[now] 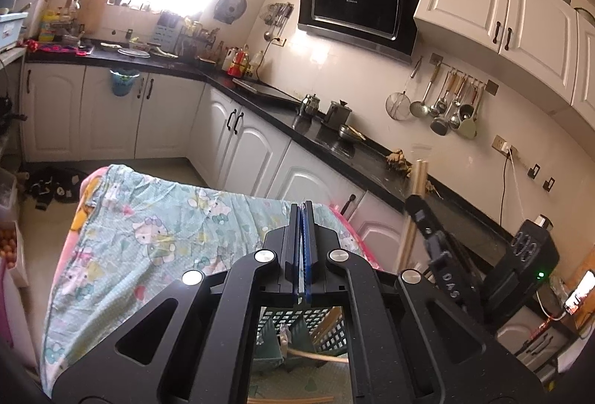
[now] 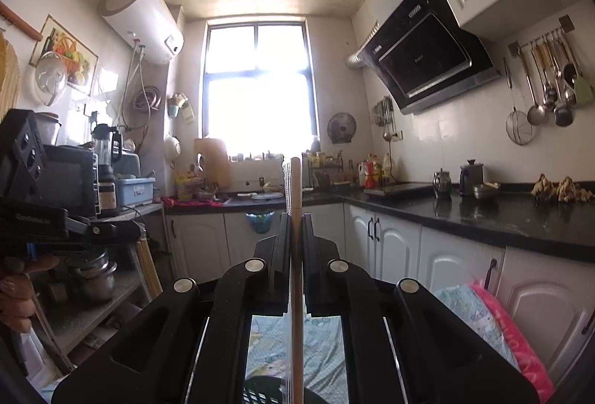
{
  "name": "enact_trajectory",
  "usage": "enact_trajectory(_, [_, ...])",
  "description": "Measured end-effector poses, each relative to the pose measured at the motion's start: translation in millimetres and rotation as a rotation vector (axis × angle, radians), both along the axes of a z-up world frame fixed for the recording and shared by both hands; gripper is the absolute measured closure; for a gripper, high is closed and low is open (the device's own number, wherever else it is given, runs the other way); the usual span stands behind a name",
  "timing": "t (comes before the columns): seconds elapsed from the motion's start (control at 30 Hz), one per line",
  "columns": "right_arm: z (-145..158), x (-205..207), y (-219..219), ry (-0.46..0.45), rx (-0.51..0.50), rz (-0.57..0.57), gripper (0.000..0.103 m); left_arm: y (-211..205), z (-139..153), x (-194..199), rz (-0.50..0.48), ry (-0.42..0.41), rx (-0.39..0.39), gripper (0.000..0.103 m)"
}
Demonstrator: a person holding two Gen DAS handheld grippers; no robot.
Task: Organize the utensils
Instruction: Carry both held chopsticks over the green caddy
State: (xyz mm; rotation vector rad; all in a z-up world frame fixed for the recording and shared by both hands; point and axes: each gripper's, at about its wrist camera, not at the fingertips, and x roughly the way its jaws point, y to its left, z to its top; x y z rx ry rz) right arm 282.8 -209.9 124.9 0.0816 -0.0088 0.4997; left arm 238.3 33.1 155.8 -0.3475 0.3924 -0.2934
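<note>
Kitchen: an L-shaped black countertop [image 2: 483, 214] runs over white cabinets [image 1: 238, 140], with a bright window [image 2: 256, 95] at the far end.
Range hood: the black range hood [image 1: 357, 6] hangs tilted on the tiled wall, beside white upper cupboards.
Table: the table carries a pale green cartoon-print cloth [image 1: 148, 229] over a pink layer that shows at its edge.
Basket: a dark green slotted basket [image 1: 319, 326] stands on the cloth directly under the left gripper, seen through the gap in its frame; a light stick-like thing lies across its rim.
Left gripper: the left gripper [image 1: 303, 214] hangs above the table with its jaws fully together and nothing between them.
Right gripper: the right gripper [image 2: 296, 221] is clamped on a pair of wooden chopsticks [image 2: 296, 188], held upright above the table, their tips rising above the jaws and their shafts running down past the frame.
Chopsticks from the left view: the same sticks stand near the counter edge, right of the table.
Hanging tools: ladles and a wire skimmer [image 1: 398, 104] hang from a wall rail.
Hand: a person's fingers [image 2: 15, 296] wrap the left gripper's handle at the edge of the right view.
</note>
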Motion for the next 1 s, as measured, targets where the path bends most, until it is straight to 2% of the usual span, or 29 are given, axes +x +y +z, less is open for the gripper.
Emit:
enact_trajectory(0.4, [-45,28,5,0.050,0.036,-0.044,0.097,-2,-38,9,0.002,0.049,0.006,0.103])
enact_trajectory(0.57, [-59,36,6,0.072,0.031,-0.056,0.097,-2,-46,11,-0.001,0.050,0.009,0.103])
enact_trajectory(1.0, [-73,37,0,0.109,0.046,-0.033,0.097,-2,-58,6,-0.006,0.060,0.013,0.103])
